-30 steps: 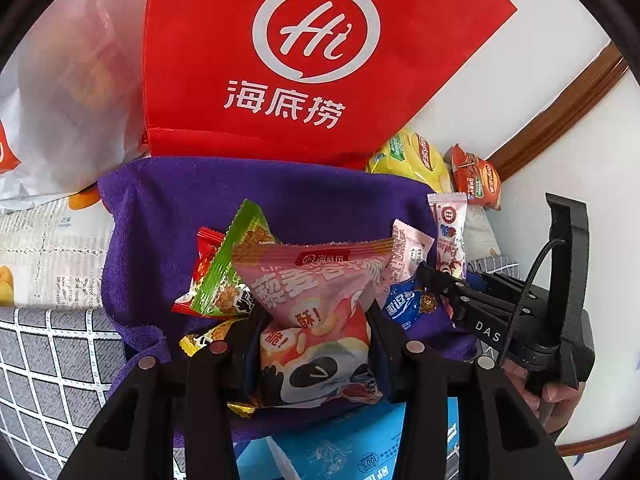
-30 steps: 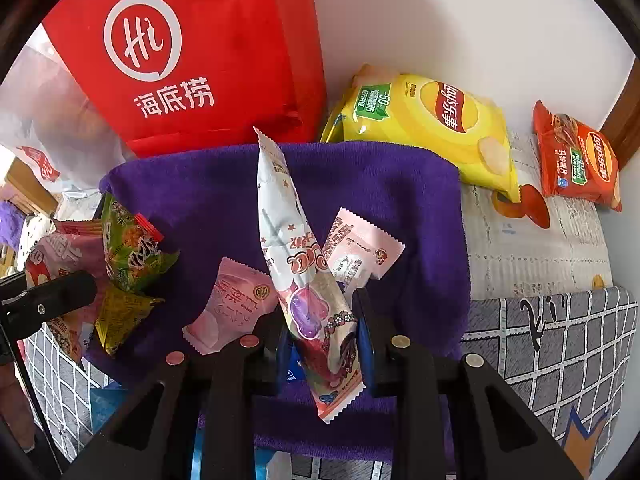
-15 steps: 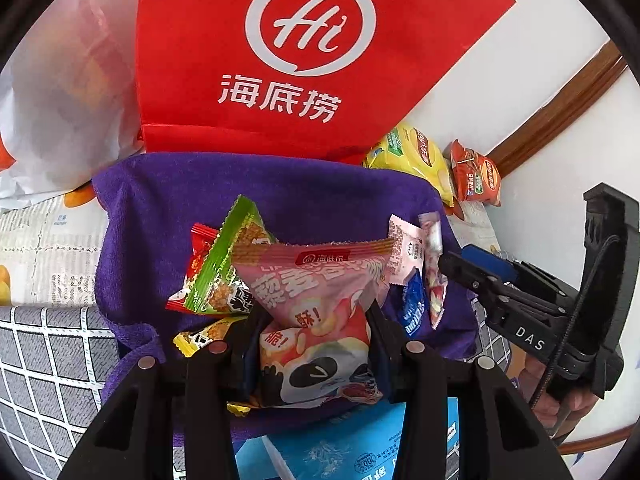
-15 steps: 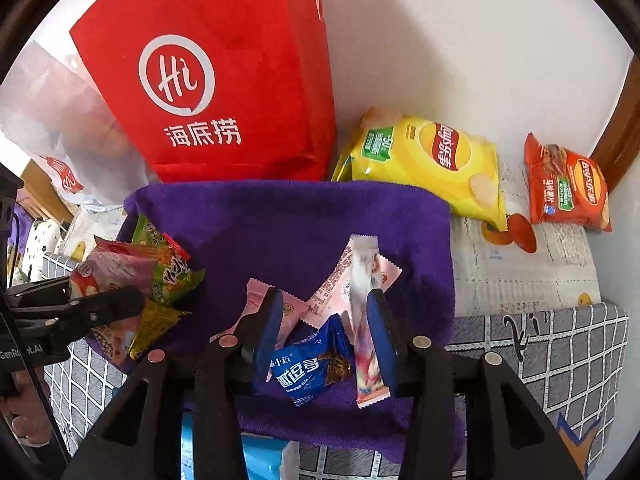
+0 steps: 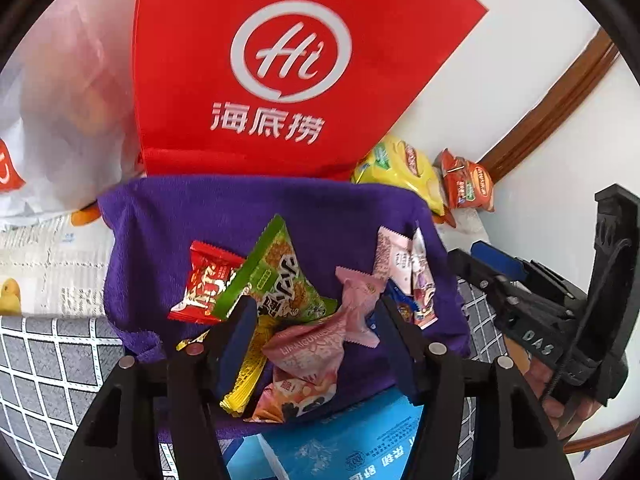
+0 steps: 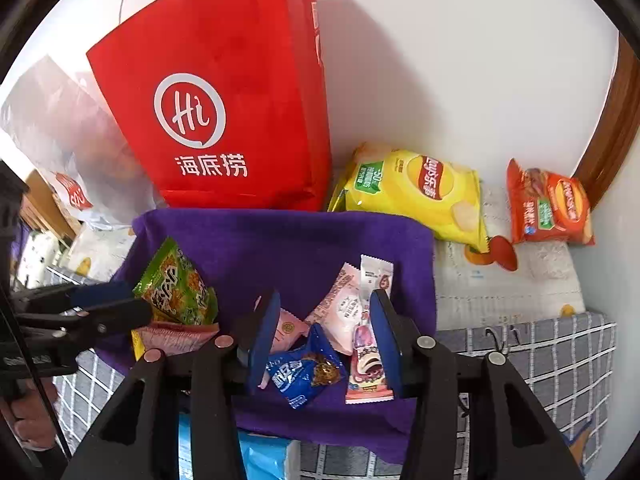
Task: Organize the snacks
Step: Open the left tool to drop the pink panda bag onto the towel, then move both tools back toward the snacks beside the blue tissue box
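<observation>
Two heaps of small snacks sit on the purple towel, and from my left wrist view I judge the towel serves as the sorting place, since both heaps lie within its edges. My left hand-held gripper hangs with its fingers apart above the heap on the towel's left half, gripping nothing. I count four packets there: a red packet, a green packet, a yellow wrapper and a pink panda packet. A pale pink wrapper lies toward the towel's middle. Behind the towel stands one red bag, perhaps where they belong, though I cannot say.

From my right wrist view, my right hand-held gripper also stands apart and empty, over the towel's right half. Here I count four pieces close together: a blue packet, a long striped packet, a white-pink packet and the pale pink wrapper, half hidden by my finger. Off the towel, to its right on the surface, lie two chip bags against the wall: one yellow chip bag and one orange chip bag, too large for these heaps, I think.
</observation>
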A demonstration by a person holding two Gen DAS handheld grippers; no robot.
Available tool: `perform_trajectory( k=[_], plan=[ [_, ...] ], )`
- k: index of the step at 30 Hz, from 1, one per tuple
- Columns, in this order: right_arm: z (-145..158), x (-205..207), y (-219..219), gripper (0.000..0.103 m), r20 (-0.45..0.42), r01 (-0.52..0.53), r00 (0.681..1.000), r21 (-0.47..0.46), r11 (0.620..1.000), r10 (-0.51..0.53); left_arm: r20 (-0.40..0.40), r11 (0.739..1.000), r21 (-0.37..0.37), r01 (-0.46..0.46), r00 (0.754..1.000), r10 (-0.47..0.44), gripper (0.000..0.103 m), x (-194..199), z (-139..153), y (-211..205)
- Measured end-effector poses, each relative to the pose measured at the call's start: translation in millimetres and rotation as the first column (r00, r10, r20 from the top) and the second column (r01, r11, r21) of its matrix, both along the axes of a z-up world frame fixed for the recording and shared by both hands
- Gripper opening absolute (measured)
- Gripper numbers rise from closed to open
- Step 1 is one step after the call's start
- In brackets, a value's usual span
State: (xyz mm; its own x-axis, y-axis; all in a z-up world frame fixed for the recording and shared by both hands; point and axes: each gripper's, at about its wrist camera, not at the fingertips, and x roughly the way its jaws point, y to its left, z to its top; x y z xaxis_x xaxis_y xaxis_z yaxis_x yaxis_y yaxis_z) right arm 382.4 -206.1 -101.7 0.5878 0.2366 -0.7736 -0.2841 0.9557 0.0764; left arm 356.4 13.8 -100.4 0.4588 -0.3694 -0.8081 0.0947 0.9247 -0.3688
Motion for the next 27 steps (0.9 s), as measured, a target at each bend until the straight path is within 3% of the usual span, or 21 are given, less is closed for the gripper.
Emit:
perform_trajectory(
  k=[13,17,22,27],
  plan=[
    [43.1,-35.2,6.5,0.047,0.154,-0.022,0.988,0.028,0.999,0.017,0.096,0.999,0.044,-0.016,0.995,0.011,0.063,-21.2,35.3,1.2],
    [53.5,-55.6,2.2,0.047,0.196,0.013,0.980,0.027,1.000,-0.018,0.127,0.998,0.057,-0.008,0.992,0.001,0.064,-29.4,45.5,-3.9],
    [56.2,-82.4,-10.9,0.047,0.151,0.011,0.988,0.038,0.999,-0.017,0.152,0.998,0.056,0.012,0.988,-0.021,0.066,-38.9,55.9,-13.1],
    [58.8,-120.9,-27.1,0.047,0.159,0.028,0.987,0.061,0.998,-0.037,0.159,0.998,0.042,0.046,0.986,-0.052,0.070,-55.8,68.9,-24.2]
  ],
)
